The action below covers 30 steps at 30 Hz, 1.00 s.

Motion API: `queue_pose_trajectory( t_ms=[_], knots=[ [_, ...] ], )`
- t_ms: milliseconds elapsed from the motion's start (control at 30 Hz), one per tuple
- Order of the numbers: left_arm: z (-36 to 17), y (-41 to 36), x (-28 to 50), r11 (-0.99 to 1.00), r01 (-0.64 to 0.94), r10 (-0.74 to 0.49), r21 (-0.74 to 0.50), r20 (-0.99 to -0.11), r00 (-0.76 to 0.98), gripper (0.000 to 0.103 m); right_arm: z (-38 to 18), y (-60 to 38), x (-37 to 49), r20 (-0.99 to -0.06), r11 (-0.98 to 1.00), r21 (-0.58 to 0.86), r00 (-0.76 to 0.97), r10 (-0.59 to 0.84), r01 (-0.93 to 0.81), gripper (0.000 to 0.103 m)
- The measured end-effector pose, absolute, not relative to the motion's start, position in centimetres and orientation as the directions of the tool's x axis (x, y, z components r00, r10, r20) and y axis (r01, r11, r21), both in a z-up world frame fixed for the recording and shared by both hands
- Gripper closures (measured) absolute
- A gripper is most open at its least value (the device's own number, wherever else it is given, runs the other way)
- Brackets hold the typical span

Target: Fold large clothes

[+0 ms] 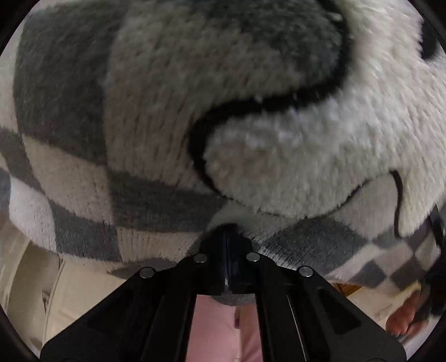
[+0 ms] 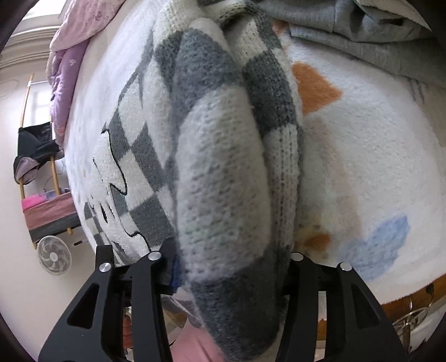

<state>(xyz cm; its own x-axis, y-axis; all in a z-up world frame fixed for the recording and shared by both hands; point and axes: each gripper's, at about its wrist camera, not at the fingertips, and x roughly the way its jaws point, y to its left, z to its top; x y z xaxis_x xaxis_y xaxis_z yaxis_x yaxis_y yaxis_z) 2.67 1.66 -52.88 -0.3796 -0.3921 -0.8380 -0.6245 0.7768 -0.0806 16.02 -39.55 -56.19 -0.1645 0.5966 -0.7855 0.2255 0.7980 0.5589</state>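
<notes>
A grey-and-white checked knit sweater (image 1: 156,117) with a fluffy white cartoon patch outlined in black (image 1: 292,156) fills the left wrist view. My left gripper (image 1: 227,239) is shut on the sweater's lower edge, and a bit of grey knit shows behind its fingertips. In the right wrist view a thick rolled fold of the same sweater (image 2: 223,167) lies on the bed and runs down between the fingers of my right gripper (image 2: 231,267). Those jaws stand apart around the fold, which fills the gap without looking squeezed. Its loose end hangs past the fingers toward the camera.
The sweater lies on a white fleece blanket (image 2: 362,156) with orange and blue patches. Grey clothes (image 2: 362,25) are heaped at the far right and a purple quilt (image 2: 67,69) at the far left. A white fan (image 2: 54,254) and a wooden rack (image 2: 41,172) stand on the floor.
</notes>
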Motion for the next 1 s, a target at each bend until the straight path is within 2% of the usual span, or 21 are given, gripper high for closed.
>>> queue_pose_trajectory(
  t_ms=[133, 233, 300, 467, 567, 700, 833, 900, 1000],
  knots=[
    [-50.2, 0.1, 1.9, 0.817, -0.563, -0.345, -0.125, -0.888, -0.304, 0.101, -56.4, -39.9, 15.9, -0.776, 0.796, 0.555, -0.194, 0.6, 0.24, 0.054],
    [-51.3, -1.4, 0.8, 0.831, -0.55, -0.301, -0.085, -0.9, -0.316, 0.101, -56.2, -38.8, 16.1, -0.802, 0.832, 0.535, -0.221, 0.555, 0.149, 0.051],
    [-52.3, -1.9, 0.5, 0.82, -0.566, -0.277, -0.083, -0.923, -0.266, 0.099, -56.7, -38.4, 16.0, -0.811, 0.843, 0.525, -0.23, 0.538, 0.122, 0.048],
    [-51.2, -0.5, 0.2, 0.795, -0.596, -0.348, -0.108, -0.887, -0.304, 0.1, -56.4, -38.8, 16.0, -0.811, 0.847, 0.508, -0.247, 0.531, 0.155, 0.048],
    [-52.5, -1.6, 0.4, 0.839, -0.542, -0.275, -0.047, -0.897, -0.347, 0.1, -55.8, -38.1, 16.0, -0.821, 0.86, 0.503, -0.262, 0.507, 0.086, 0.048],
    [-53.6, 0.5, 0.2, 0.743, -0.659, -0.387, -0.118, -0.879, -0.278, 0.099, -56.5, -37.6, 16.1, -0.834, 0.875, 0.483, -0.284, 0.472, 0.037, 0.046],
    [-51.6, -0.1, 0.6, 0.736, -0.665, -0.403, -0.129, -0.872, -0.278, 0.1, -56.3, -38.9, 16.3, -0.82, 0.865, 0.495, -0.283, 0.497, 0.086, 0.046],
    [-49.5, -1.3, 2.8, 0.723, -0.66, -0.424, -0.203, -0.885, -0.193, 0.1, -56.1, -38.7, 16.3, -0.827, 0.869, 0.491, -0.277, 0.49, 0.071, 0.048],
    [-49.7, -1.8, 6.5, 0.782, -0.594, -0.364, -0.188, -0.911, -0.192, 0.1, -56.0, -38.5, 15.9, -0.844, 0.874, 0.478, -0.228, 0.485, 0.088, 0.051]
  ],
)
